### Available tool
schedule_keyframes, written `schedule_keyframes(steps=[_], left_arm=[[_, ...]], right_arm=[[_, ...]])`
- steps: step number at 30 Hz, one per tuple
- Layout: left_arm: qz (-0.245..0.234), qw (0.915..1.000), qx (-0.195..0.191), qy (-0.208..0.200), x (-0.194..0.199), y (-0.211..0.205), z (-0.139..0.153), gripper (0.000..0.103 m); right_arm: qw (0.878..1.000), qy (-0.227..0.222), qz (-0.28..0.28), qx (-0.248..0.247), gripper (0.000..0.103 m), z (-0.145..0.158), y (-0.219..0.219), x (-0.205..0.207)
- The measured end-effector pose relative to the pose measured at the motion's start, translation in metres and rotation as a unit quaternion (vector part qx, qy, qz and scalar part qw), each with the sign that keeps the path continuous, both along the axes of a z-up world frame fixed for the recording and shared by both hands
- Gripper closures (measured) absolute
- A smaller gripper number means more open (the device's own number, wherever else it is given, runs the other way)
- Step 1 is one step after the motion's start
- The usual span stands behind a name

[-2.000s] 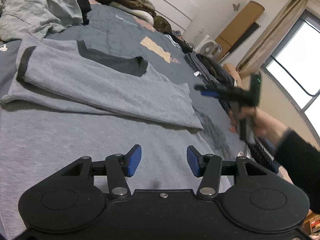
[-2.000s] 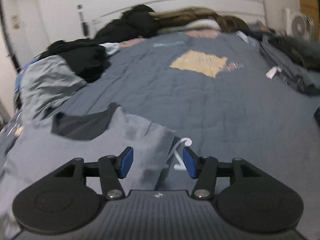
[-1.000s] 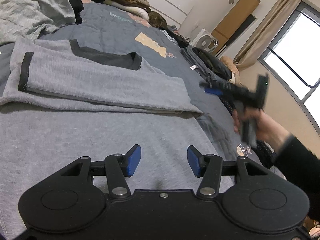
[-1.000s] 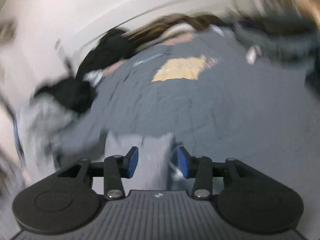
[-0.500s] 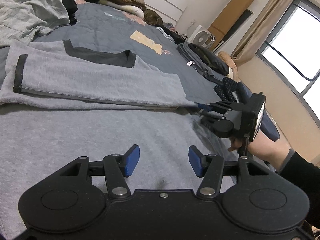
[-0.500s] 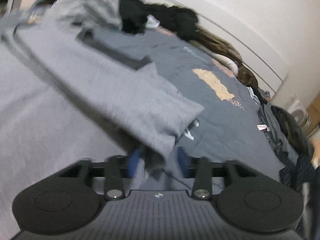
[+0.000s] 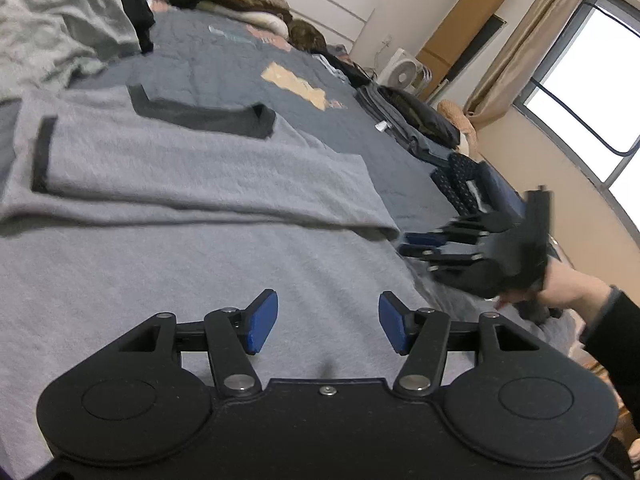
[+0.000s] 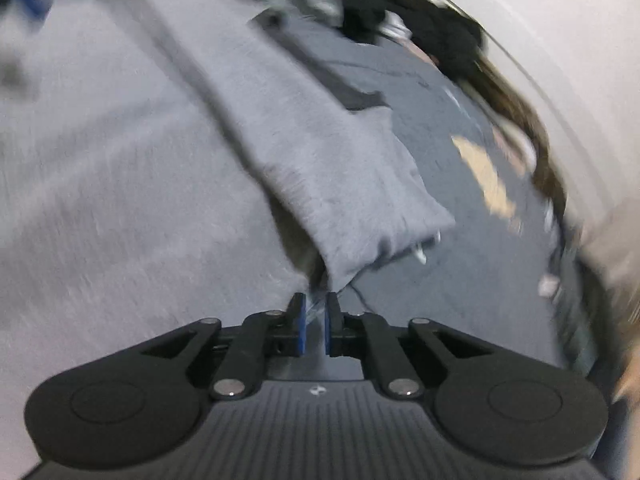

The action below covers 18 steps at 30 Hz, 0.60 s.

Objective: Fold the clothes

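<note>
Grey knit sweater with black trim (image 7: 192, 168) is lying spread on the blue-grey quilted bed (image 7: 224, 68), one sleeve already folded across its body; the hem and far side are still waiting, I judge. My left gripper (image 7: 326, 326) is hovering half open and empty over the near cloth. My right gripper (image 8: 315, 322), at three o'clock in the left view, is nearly closed after just reopening a little; blur is hiding whether its jaws are pinching the sleeve corner (image 8: 344, 268).
</note>
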<state>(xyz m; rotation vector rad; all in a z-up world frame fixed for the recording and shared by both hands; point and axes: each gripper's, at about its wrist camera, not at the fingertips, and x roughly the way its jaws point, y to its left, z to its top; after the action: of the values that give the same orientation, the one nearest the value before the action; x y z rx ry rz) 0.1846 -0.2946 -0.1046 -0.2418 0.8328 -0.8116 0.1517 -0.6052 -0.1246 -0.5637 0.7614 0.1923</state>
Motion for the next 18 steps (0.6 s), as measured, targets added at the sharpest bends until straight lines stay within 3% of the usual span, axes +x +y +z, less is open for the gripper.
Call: schedule_keyframes(steps=[2, 3, 4, 6, 8, 13, 15, 18], left_arm=[[0.017, 0.9999, -0.002, -0.004, 0.004, 0.007, 0.002, 0.047], [0.027, 0.9996, -0.004, -0.003, 0.006, 0.011, 0.003, 0.047], [0.037, 0.9993, -0.007, -0.003, 0.008, 0.015, 0.003, 0.047], [0.056, 0.9983, -0.011, -0.002, 0.013, 0.023, 0.005, 0.047], [0.065, 0.9977, -0.015, 0.000, 0.014, 0.028, 0.006, 0.047], [0.067, 0.9977, -0.014, 0.000, 0.016, 0.029, 0.007, 0.047], [0.068, 0.9976, -0.012, 0.002, 0.017, 0.030, 0.007, 0.047], [0.069, 0.9975, -0.015, 0.002, 0.018, 0.033, 0.007, 0.047]], right_arm=[[0.996, -0.003, -0.044, 0.082, 0.083, 0.017, -0.012, 0.000], [0.987, -0.024, -0.075, 0.142, 0.076, 0.026, -0.020, -0.001], [0.974, -0.043, -0.102, 0.199, 0.068, 0.034, -0.027, 0.000], [0.943, -0.063, -0.132, 0.298, 0.064, 0.041, -0.034, 0.007], [0.904, -0.080, -0.159, 0.389, 0.061, 0.046, -0.040, 0.015], [0.839, -0.021, -0.215, 0.499, 0.056, 0.008, -0.046, 0.058], [0.823, 0.021, -0.258, 0.506, 0.056, -0.016, -0.055, 0.068], [0.805, 0.033, -0.277, 0.524, 0.056, -0.040, -0.065, 0.062]])
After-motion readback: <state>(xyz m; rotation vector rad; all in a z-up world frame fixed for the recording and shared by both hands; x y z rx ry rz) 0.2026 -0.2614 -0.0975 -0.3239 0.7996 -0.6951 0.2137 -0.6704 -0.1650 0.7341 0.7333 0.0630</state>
